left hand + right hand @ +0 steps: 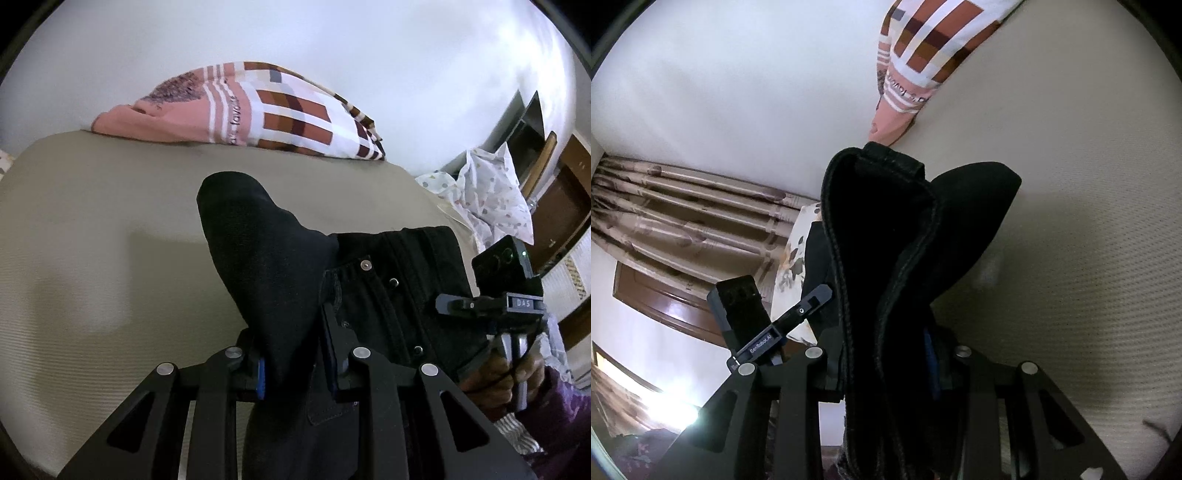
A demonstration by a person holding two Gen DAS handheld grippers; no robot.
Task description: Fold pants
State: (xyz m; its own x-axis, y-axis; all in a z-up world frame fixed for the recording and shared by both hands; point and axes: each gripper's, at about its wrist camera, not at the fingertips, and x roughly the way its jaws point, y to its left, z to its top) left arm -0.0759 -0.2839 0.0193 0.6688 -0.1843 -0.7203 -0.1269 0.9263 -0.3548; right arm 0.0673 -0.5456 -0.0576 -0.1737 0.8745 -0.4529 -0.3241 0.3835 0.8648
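Pants (273,266) bunched lengthwise, hem end forward, clamped in left tool (295,354).

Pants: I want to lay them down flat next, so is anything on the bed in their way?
Nothing visible: the bed is bare beneath the pants. The pillow lies at its far edge, apart.

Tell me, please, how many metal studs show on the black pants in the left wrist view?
3: one stud near the waistband corner, one just right of it, one lower down by the fly of the black denim pants. Folds may hide others.
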